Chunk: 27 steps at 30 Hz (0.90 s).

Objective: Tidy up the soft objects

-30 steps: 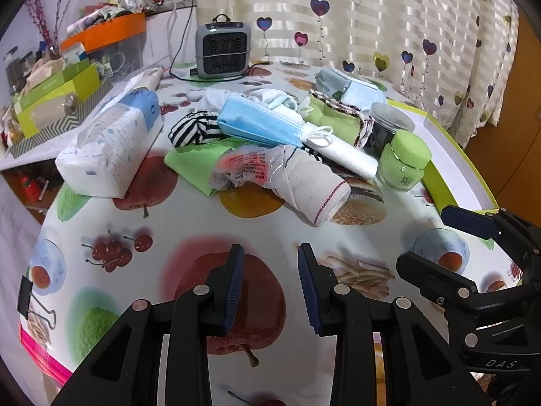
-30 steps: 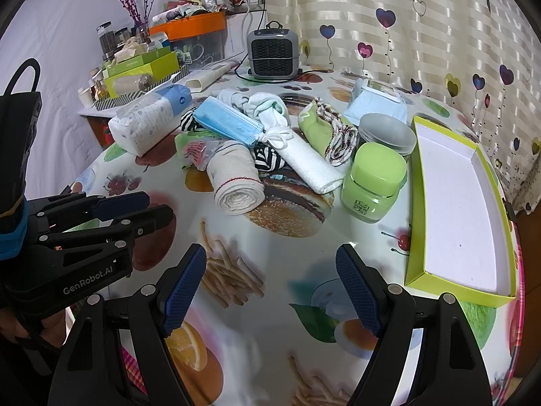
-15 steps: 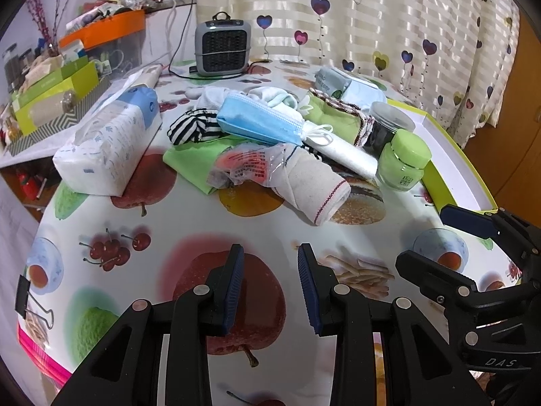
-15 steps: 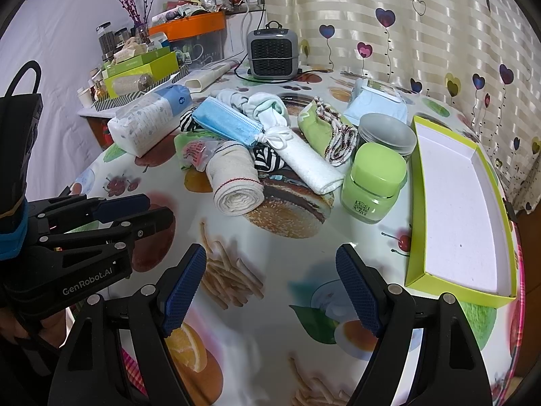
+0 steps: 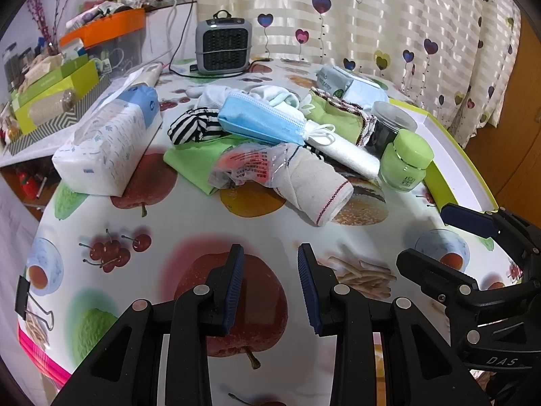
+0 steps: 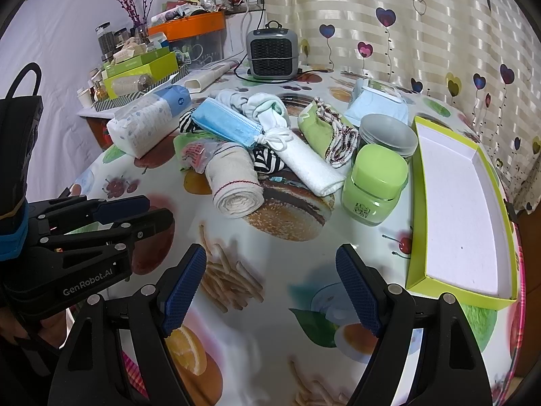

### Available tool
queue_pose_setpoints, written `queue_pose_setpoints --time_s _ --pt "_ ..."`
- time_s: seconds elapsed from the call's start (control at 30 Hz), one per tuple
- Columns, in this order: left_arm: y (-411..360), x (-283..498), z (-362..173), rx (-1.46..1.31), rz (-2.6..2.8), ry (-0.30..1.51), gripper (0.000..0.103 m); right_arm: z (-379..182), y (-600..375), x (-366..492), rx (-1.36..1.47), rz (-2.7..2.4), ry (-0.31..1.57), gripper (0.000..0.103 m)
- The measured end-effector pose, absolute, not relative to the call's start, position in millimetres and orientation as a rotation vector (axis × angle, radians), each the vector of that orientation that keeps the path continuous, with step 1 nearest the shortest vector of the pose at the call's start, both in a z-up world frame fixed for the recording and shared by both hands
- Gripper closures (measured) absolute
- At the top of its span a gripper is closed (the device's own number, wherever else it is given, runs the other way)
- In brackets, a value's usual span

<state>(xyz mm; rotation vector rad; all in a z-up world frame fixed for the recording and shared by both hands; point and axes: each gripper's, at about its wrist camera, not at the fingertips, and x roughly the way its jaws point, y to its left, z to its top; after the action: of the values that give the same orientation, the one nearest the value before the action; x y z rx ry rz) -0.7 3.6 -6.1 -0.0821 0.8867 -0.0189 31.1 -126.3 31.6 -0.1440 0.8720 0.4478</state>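
Left wrist view: left gripper (image 5: 270, 284) over bare fruit-print tablecloth (image 5: 189, 223), jaws partly spread, nothing between the pads. Right gripper (image 5: 473, 237) at the right edge, side-on. Heap of soft items mid-table, well apart from both tools: rolled beige cloth (image 5: 314, 186) nearest, clear printed bag (image 5: 247, 167) touching its far end, green cloth (image 5: 199, 162) underneath. Blue face mask (image 5: 260, 121) on top of the heap, striped cloth (image 5: 192, 128) just beside it on the left, white rolled towel (image 5: 348, 155) on the right. Tissue pack (image 5: 108, 145) left of the heap, tilted. Green jar (image 5: 405, 162) right of the heap, beside the box.

Right wrist view: right gripper (image 6: 270, 287) over bare cloth near the printed fries, jaws spread wide, empty. Left gripper (image 6: 121, 216) at the left edge, low over the table. Same rolled beige cloth (image 6: 233, 182) lying end-on toward the camera, white rolled towel (image 6: 307, 165) beside it, green jar (image 6: 372, 186) next, grey-lidded jar (image 6: 389, 135) behind. Green-edged box (image 6: 419, 270) along the right, white inside, nothing in it. Green cloth with patterned trim (image 6: 328, 132) and pale blue pack (image 6: 375, 105) farther back; grey heater (image 6: 272, 54) at the far edge.
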Motion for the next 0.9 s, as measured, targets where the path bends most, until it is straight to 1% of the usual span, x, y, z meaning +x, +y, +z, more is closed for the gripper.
queue_pose_setpoints --time_s 0.9 --pt "16 2 -8 -0.107 -0.025 0.887 0.072 27 -113 52 -0.132 0.469 0.887 0.024"
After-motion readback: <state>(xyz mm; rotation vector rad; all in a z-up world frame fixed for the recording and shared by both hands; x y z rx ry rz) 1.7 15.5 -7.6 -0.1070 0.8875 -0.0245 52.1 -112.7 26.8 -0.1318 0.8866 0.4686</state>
